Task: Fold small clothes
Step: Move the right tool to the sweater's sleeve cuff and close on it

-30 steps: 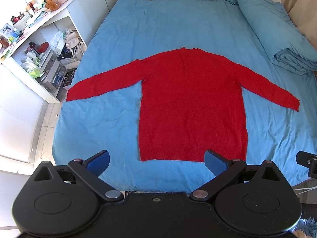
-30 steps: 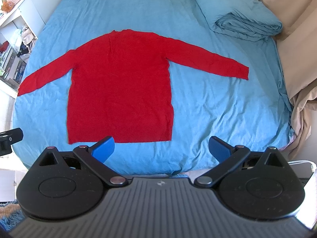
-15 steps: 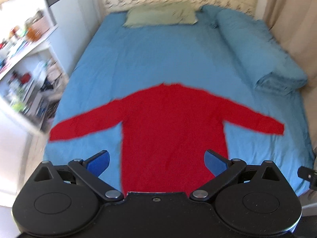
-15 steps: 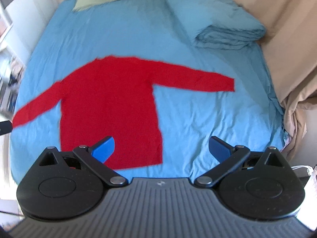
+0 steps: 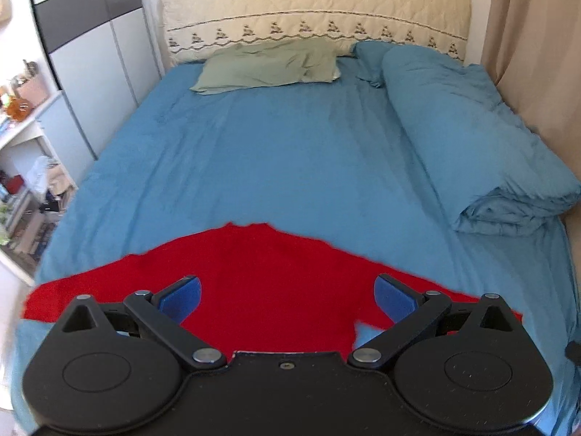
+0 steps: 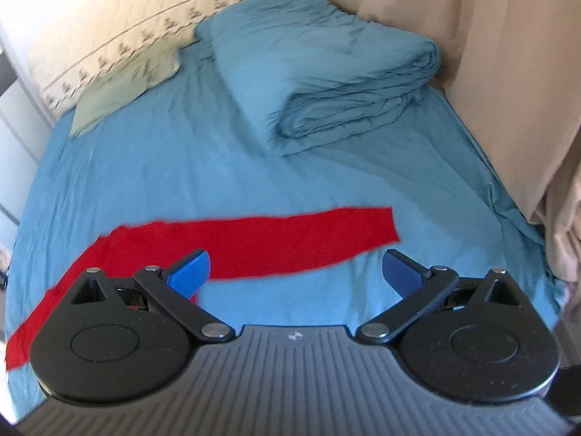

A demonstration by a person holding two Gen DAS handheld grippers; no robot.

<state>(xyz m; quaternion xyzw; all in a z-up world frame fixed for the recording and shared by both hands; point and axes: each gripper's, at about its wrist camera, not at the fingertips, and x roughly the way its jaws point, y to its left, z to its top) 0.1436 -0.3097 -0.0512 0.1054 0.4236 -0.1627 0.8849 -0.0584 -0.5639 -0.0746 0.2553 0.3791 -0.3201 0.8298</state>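
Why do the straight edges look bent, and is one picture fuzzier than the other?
Both views come through fisheye lenses, so the headboard bows in the left wrist view and the bed bulges in the right. The right wrist view is softer: the green pillow smears, and the red sweater has fuzzy edges. Daylight is even, without harsh glare.

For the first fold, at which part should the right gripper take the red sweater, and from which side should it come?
Probably the cuff end of the sleeve of the red sweater. It lies flat and stretched out to the right on the blue sheet, with open bedding around it. The right gripper, jaws open, could come down from above and pinch that free edge, then carry it inward.
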